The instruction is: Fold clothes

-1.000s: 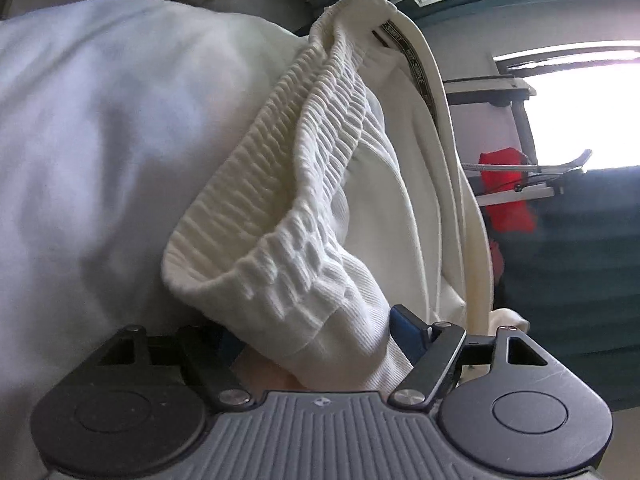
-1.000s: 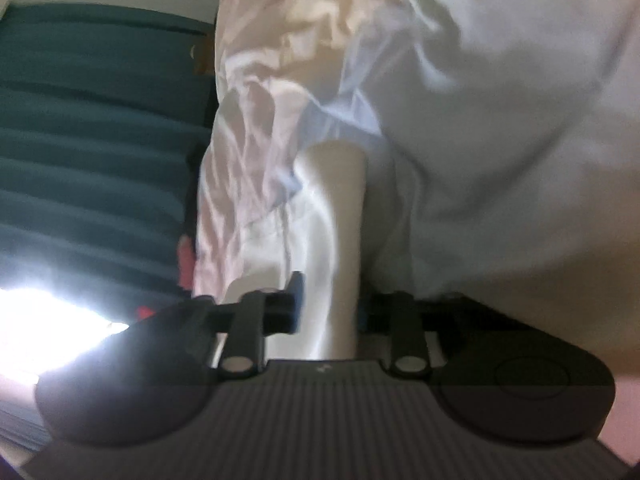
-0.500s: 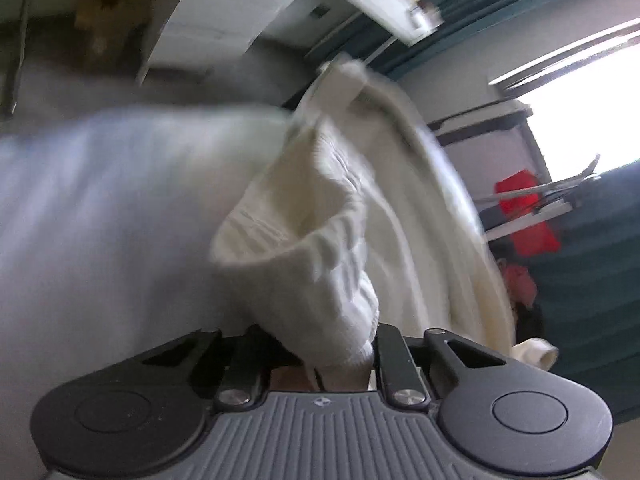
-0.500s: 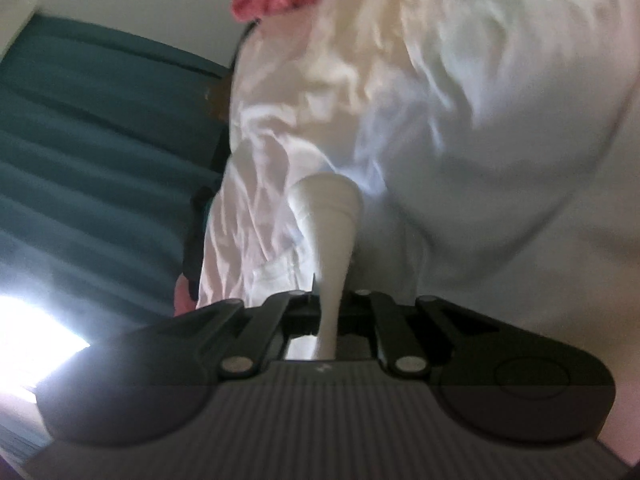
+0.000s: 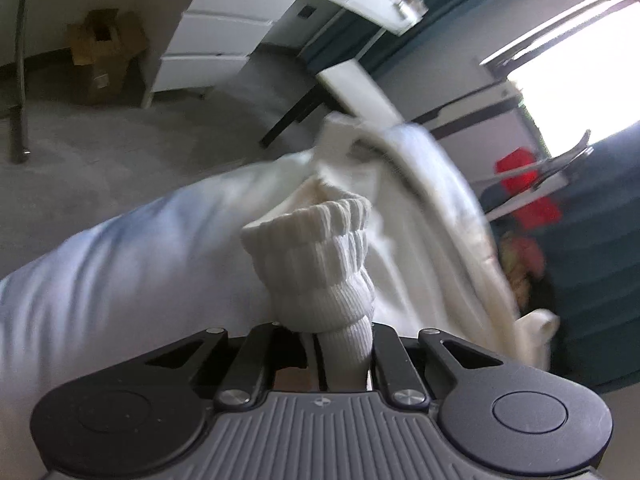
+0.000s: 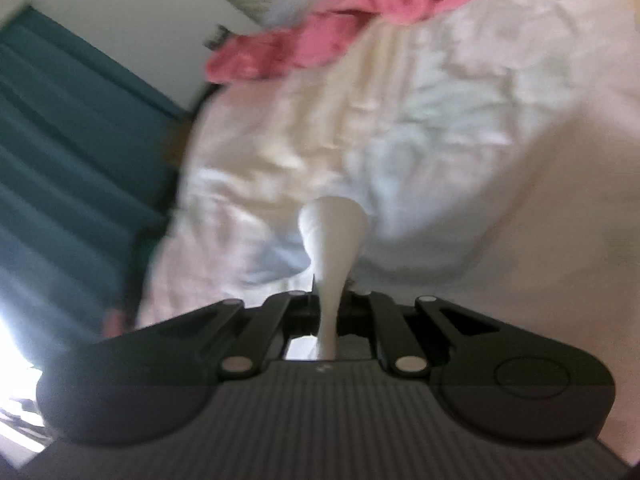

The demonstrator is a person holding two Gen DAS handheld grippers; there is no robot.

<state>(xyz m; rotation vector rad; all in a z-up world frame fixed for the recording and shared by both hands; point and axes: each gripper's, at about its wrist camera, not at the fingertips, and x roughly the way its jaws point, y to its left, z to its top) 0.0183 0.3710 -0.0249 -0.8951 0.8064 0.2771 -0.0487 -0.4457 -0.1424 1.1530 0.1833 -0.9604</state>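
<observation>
A cream white garment (image 5: 424,240) with a ribbed elastic waistband (image 5: 320,264) hangs lifted above a pale sheet (image 5: 120,272). My left gripper (image 5: 340,344) is shut on the bunched ribbed waistband. In the right wrist view my right gripper (image 6: 329,312) is shut on a pinched fold of the same cream garment (image 6: 332,236), which spreads away over the white bedding (image 6: 500,160). The picture is blurred by motion.
A pink garment (image 6: 328,28) lies at the far end of the bedding. Teal curtains (image 6: 72,152) hang at the left. A white drawer unit (image 5: 216,40), a cardboard box (image 5: 100,56), a grey floor and a red object (image 5: 524,188) near the window show behind.
Both grippers closed from open onto the cream garment and lifted it. The views pulled back from the sheet, showing more of the room and the pink garment.
</observation>
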